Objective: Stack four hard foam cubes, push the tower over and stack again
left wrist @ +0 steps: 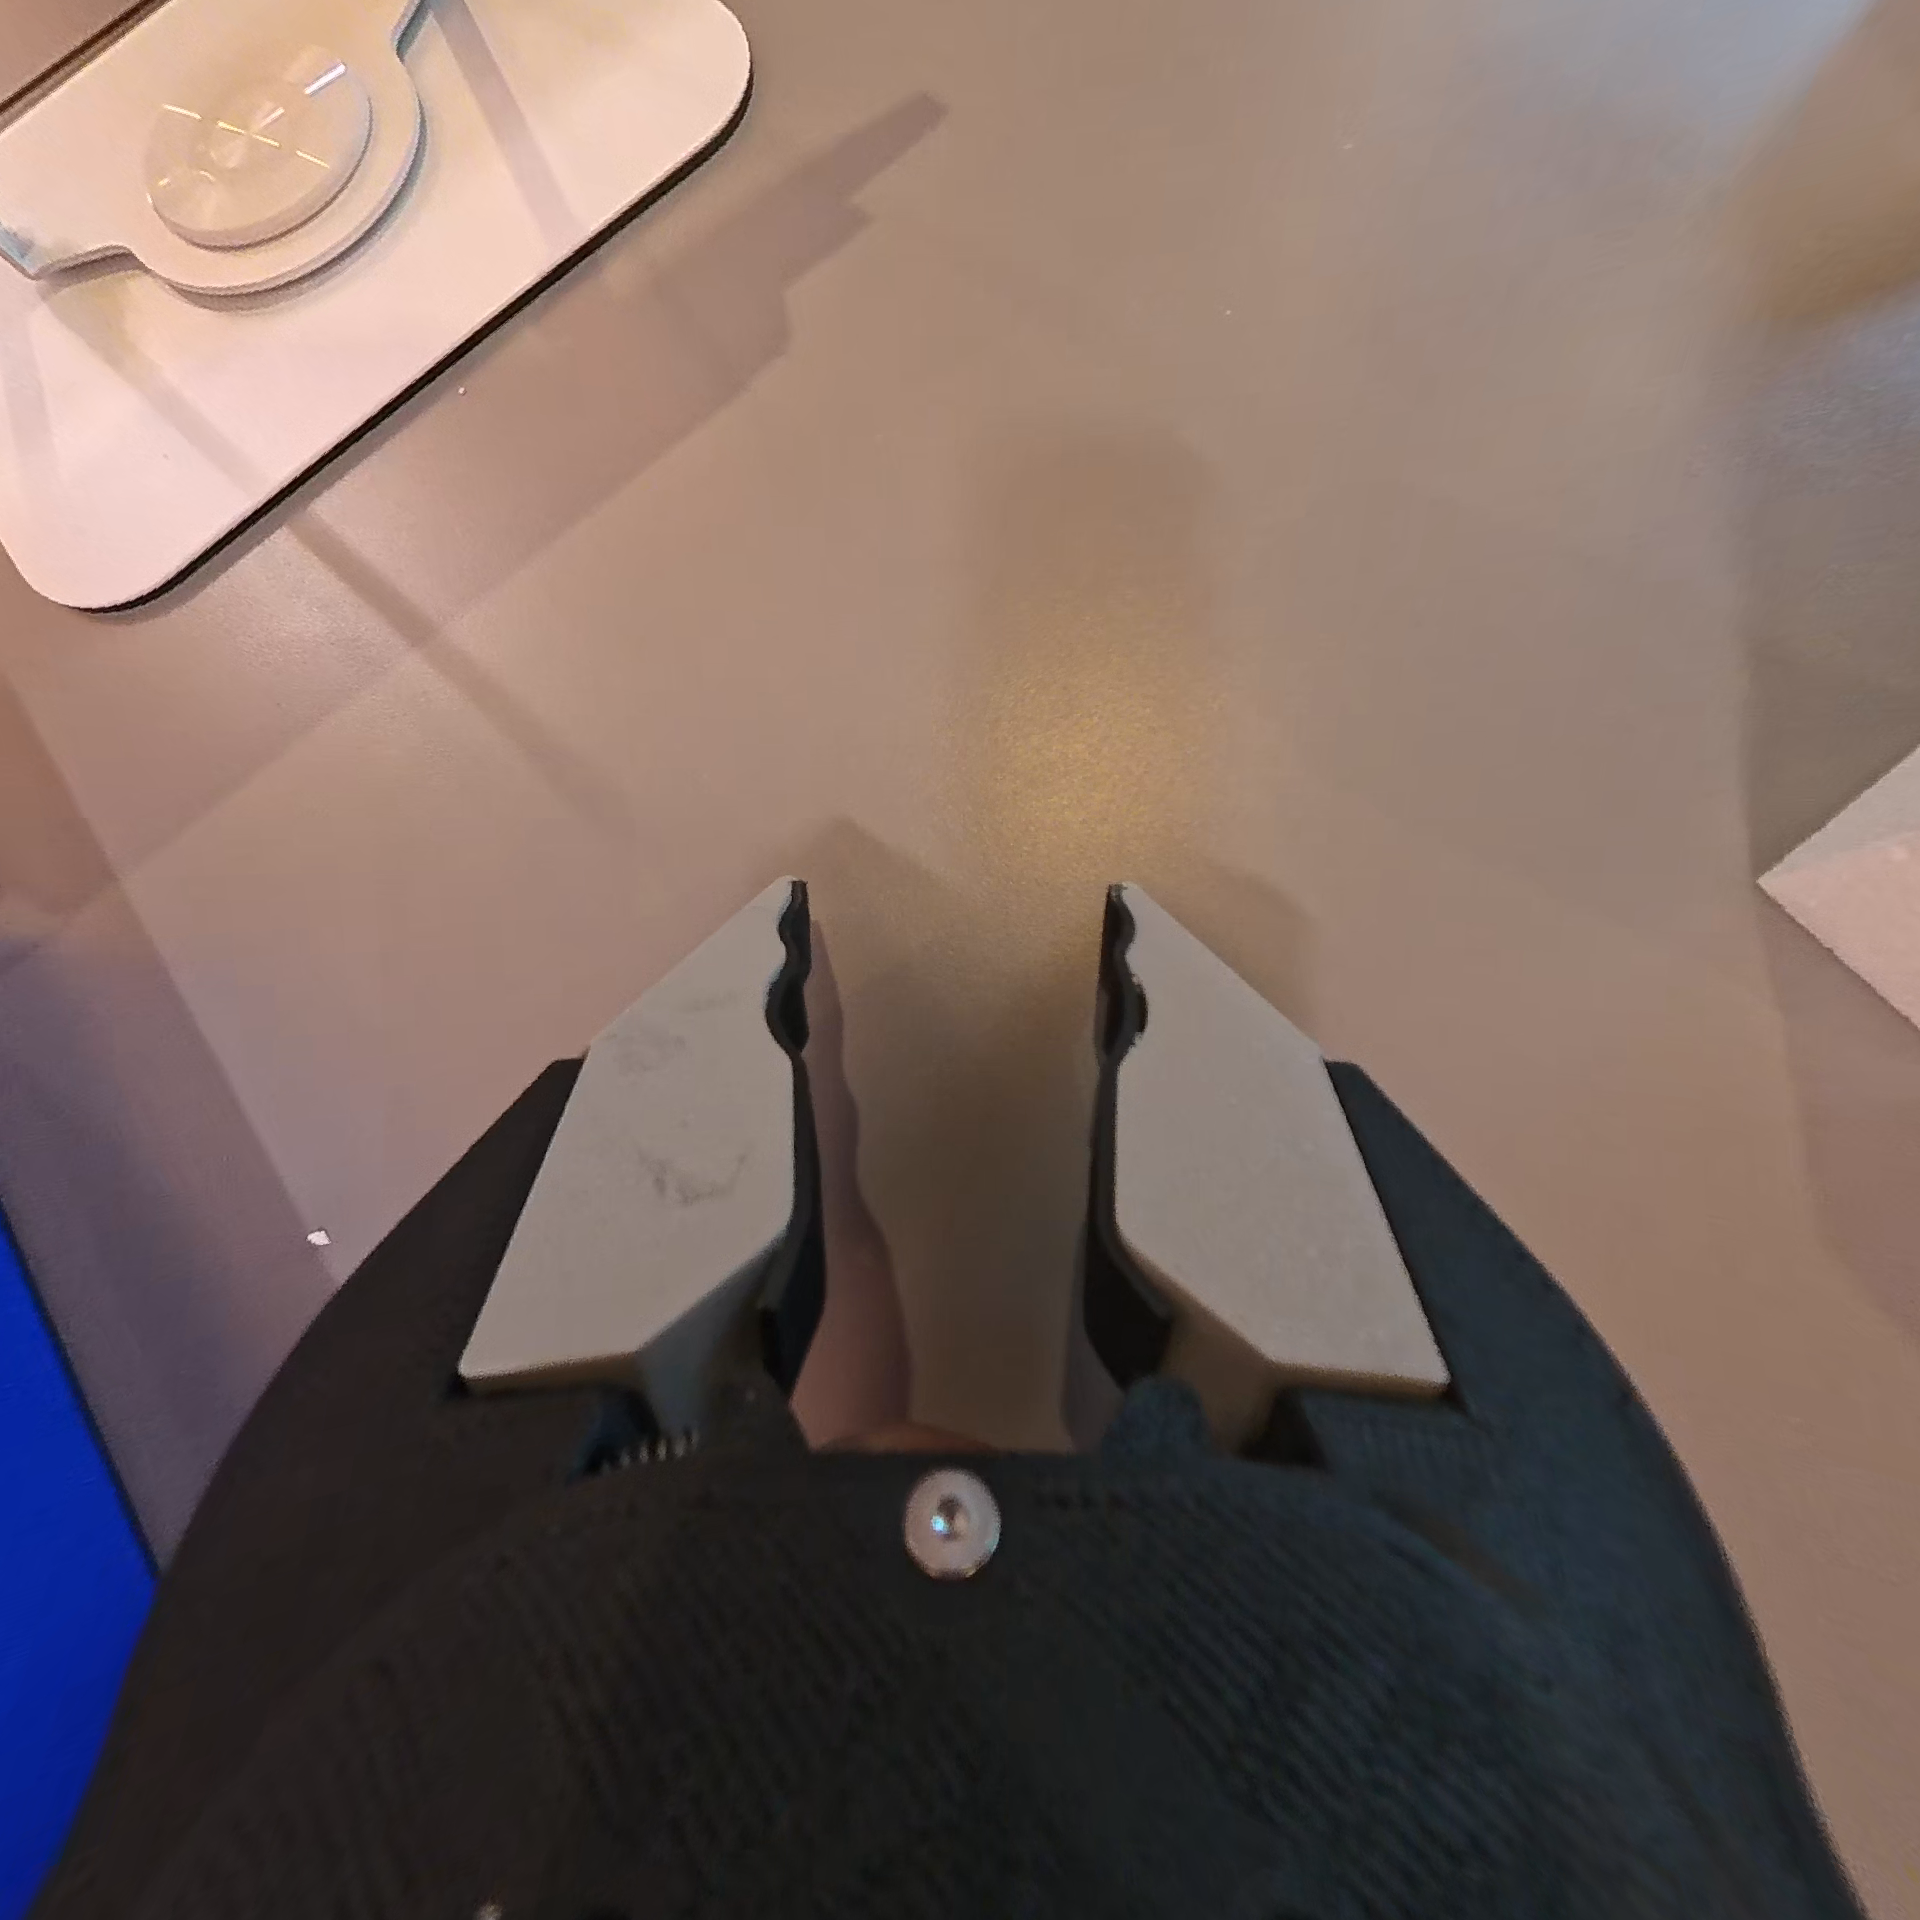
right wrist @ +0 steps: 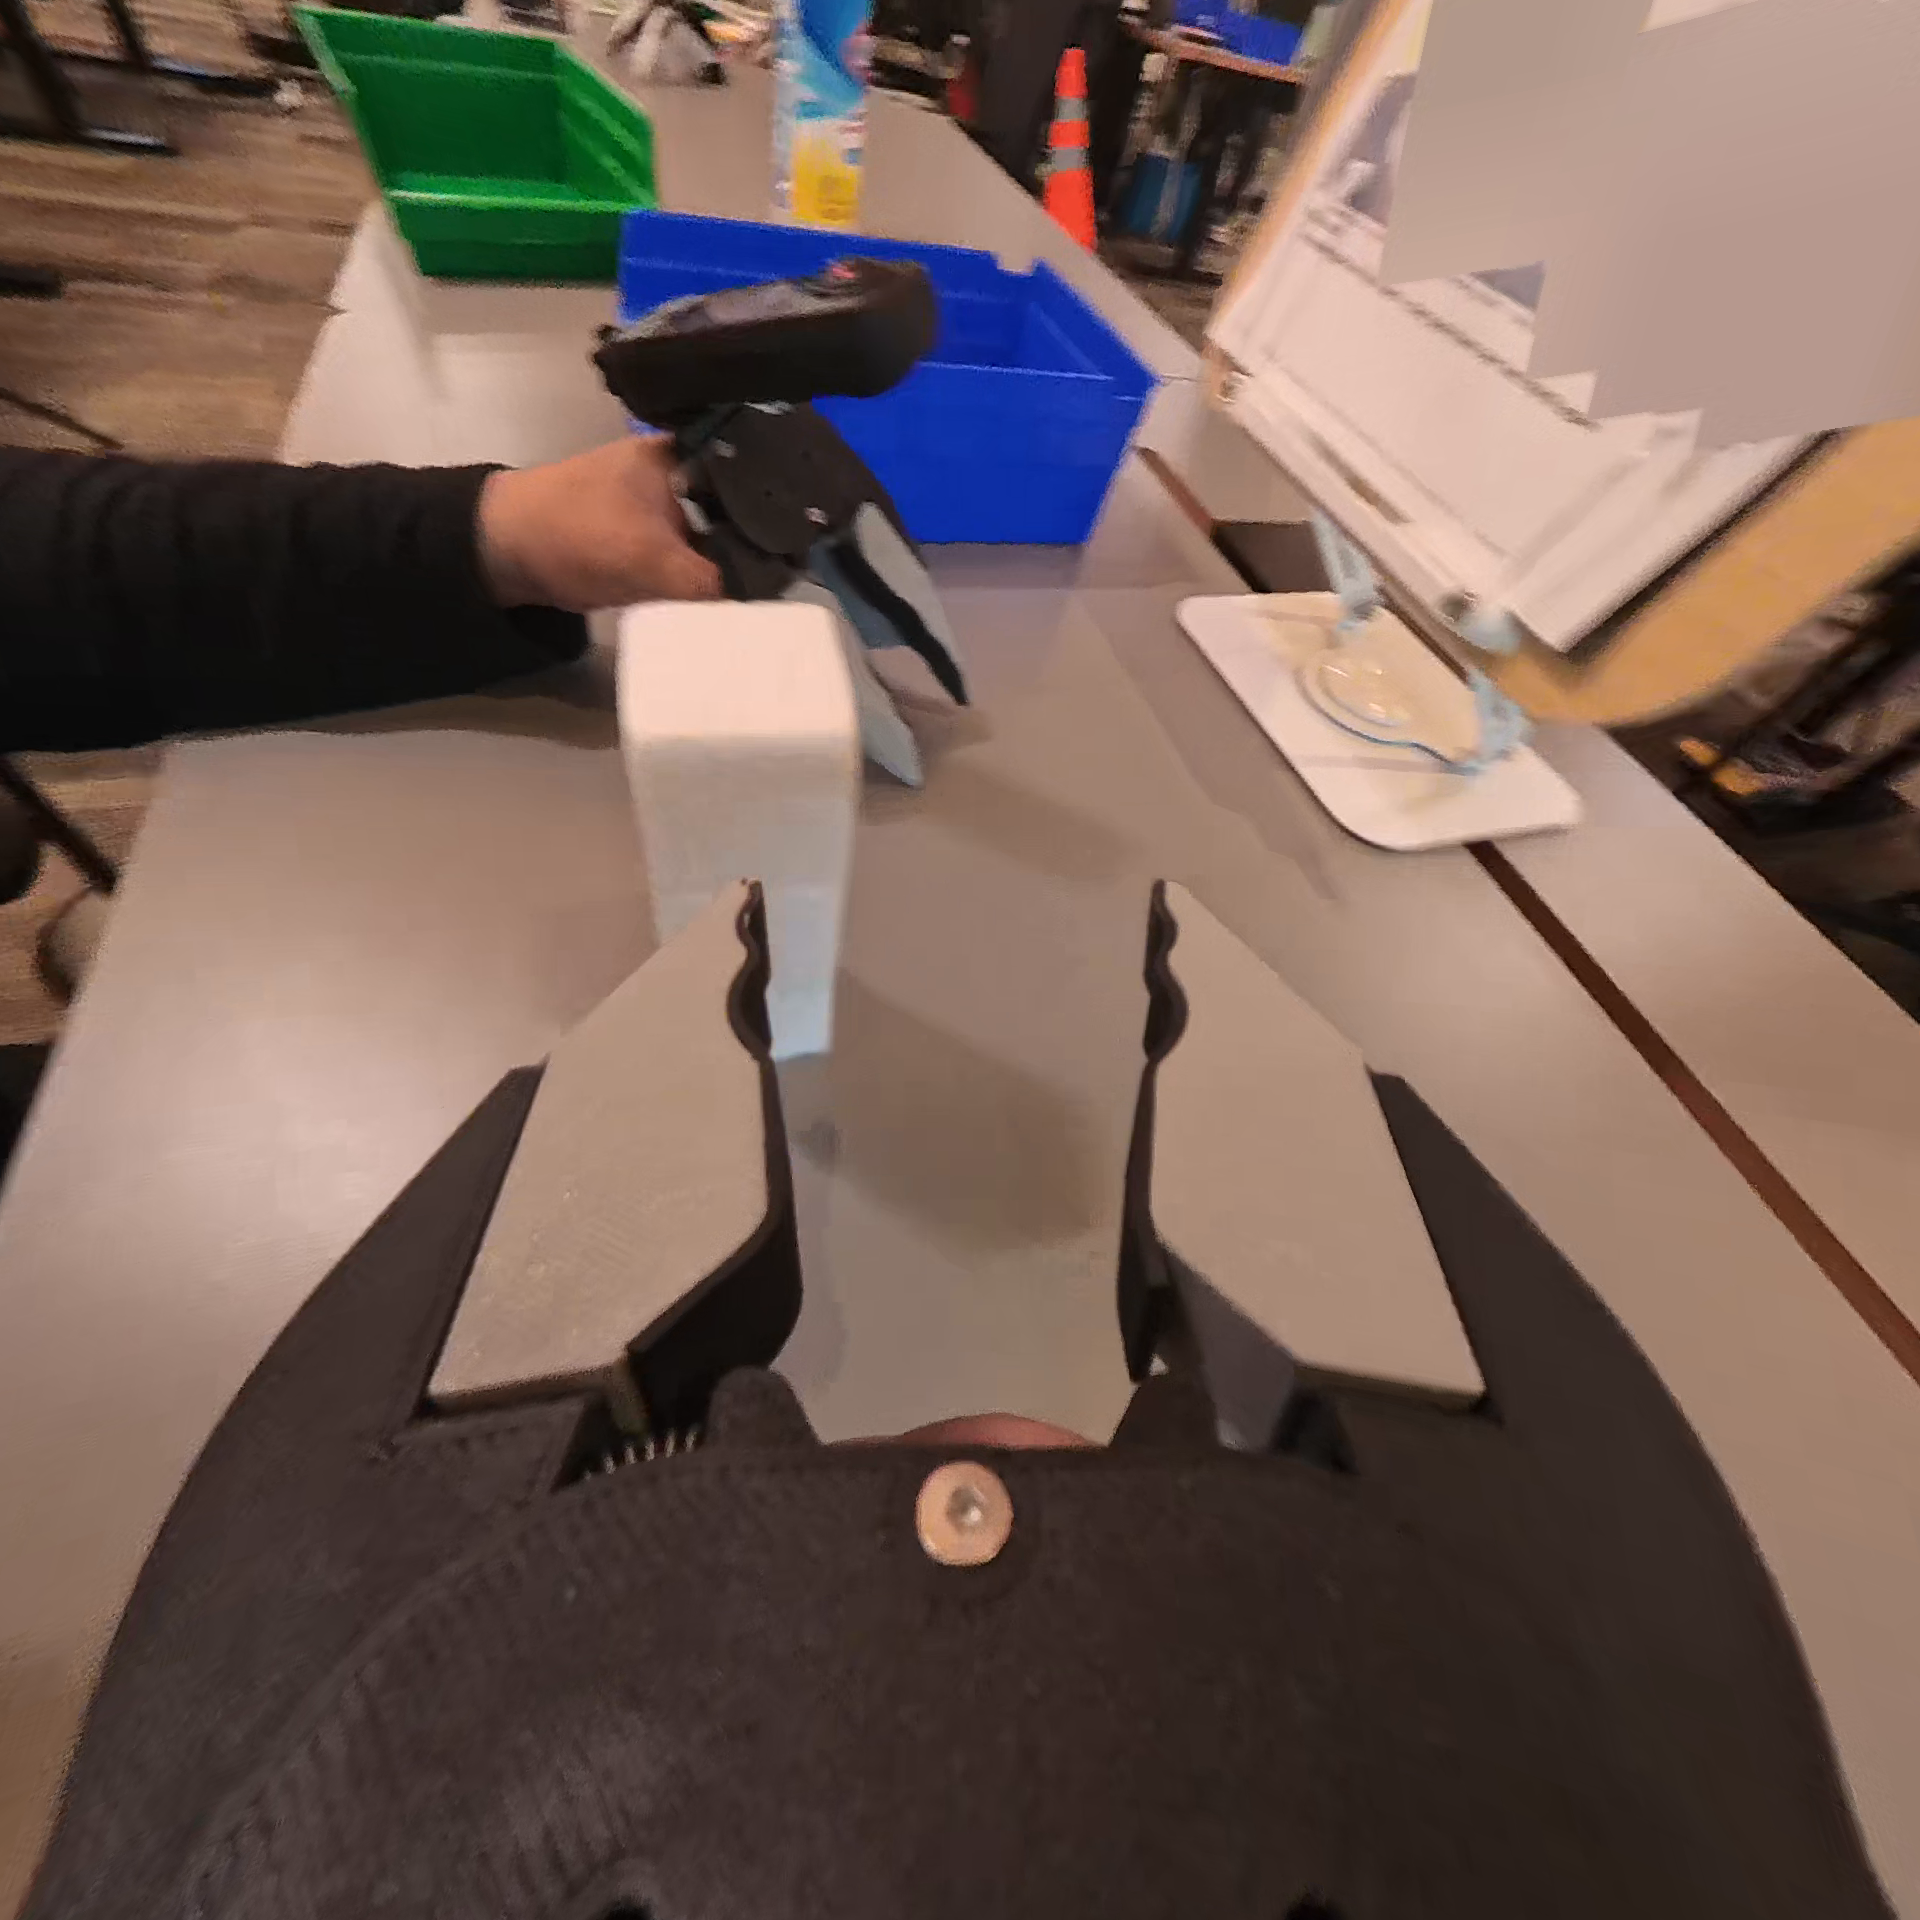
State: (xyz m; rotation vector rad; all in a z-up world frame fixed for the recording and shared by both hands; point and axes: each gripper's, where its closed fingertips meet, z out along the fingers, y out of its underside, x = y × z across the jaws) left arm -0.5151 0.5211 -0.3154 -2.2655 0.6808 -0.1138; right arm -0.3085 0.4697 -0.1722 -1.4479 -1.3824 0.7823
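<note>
A white foam tower (right wrist: 740, 790) stands upright on the grey table in the right wrist view; its seams are blurred, so I cannot count its cubes. Its lower part is partly hidden behind my right gripper's left finger (right wrist: 665, 1122). My right gripper (right wrist: 956, 914) is open and empty, with the tower just ahead and to its left. My left gripper (left wrist: 956, 914) is open and empty over bare table; a corner of white foam (left wrist: 1860, 925) shows at its right edge. The left gripper also shows farther off in the right wrist view (right wrist: 914, 707), behind the tower, held by a hand in a black sleeve.
A white base plate with a clear round disc lies on the table (left wrist: 312, 270), also in the right wrist view (right wrist: 1382, 717), carrying a tilted board (right wrist: 1558, 343). A blue bin (right wrist: 997, 395) and a green bin (right wrist: 488, 145) stand farther back. A table seam (right wrist: 1714, 1122) runs at right. My hands' fingertips stand some 25 cm from each other.
</note>
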